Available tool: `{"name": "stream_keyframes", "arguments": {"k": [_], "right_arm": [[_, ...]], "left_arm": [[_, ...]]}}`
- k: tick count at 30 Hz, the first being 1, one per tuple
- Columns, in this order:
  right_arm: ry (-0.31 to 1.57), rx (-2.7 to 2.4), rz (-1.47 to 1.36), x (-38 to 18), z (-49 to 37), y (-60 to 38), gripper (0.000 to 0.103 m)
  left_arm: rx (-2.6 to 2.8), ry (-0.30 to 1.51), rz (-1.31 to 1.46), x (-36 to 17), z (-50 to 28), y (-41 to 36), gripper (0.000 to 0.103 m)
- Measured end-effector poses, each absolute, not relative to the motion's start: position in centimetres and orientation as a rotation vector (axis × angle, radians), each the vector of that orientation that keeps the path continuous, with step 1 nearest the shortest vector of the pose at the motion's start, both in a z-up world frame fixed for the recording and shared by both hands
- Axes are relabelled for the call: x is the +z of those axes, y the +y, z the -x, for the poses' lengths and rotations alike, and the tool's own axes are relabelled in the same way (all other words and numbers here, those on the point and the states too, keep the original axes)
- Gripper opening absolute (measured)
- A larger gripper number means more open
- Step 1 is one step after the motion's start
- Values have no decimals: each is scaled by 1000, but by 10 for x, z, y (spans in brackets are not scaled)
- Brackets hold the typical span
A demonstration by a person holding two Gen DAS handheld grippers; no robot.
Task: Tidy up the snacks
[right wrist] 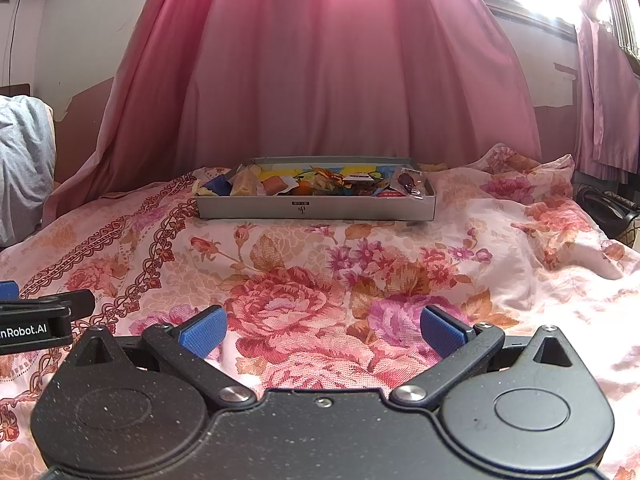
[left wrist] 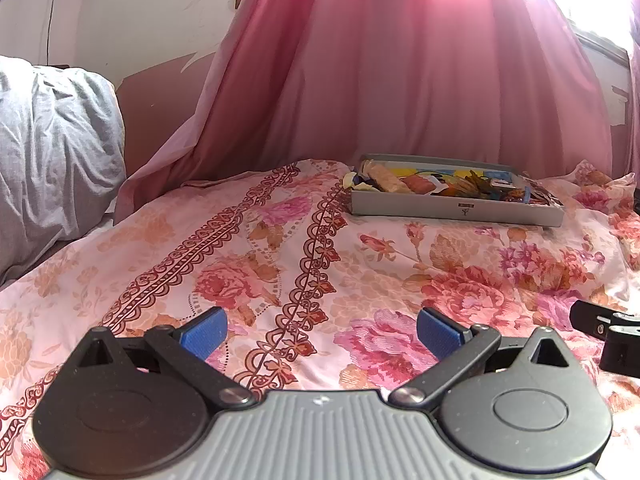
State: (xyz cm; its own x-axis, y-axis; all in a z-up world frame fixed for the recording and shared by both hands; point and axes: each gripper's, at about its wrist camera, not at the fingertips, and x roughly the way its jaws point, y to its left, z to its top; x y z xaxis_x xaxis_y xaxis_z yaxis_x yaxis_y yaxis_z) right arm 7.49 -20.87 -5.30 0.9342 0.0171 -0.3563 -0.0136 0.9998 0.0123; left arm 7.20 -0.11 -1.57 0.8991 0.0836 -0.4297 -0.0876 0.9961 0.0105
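- Blue pads of the left hand-held gripper [left wrist: 322, 334] stood spread wide apart, with nothing between them but the bedspread below.
- The right hand-held gripper [right wrist: 324, 334] was likewise spread, its blue fingertips [right wrist: 202, 334] well apart and holding nothing.
- Both hand-held grippers hovered low over the bed, side by side; the black edge of each showed at the border of the other's wrist view.
- The floral bedspread [left wrist: 280, 264] in pink, orange and white covered the bed, with a band of dark red lace-like pattern running diagonally across its left part.
- The snacks [right wrist: 320, 184] lay in a shallow grey box [right wrist: 316, 208] resting on the bedspread at the far side of the bed, well apart from both hand-held grippers.
- The packets were a mixed heap in yellow, blue, orange and brown wrappers; a clear packet with a dark item leaned against the box's right end in the right wrist view, and single kinds were too small to tell.
- A pink curtain [right wrist: 340, 80] hung right behind the box, bright with light from a window above.
- A grey crumpled pillow [left wrist: 52, 152] lay at the far left, beside a white wall.
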Motion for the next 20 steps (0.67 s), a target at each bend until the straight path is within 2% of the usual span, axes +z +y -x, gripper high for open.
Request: {"name": "stream_keyframes", "arguments": {"k": [20], "right_arm": [[372, 16, -4, -53, -74, -210, 102]], "left_arm": [[59, 453, 37, -16, -72, -1, 103]]}}
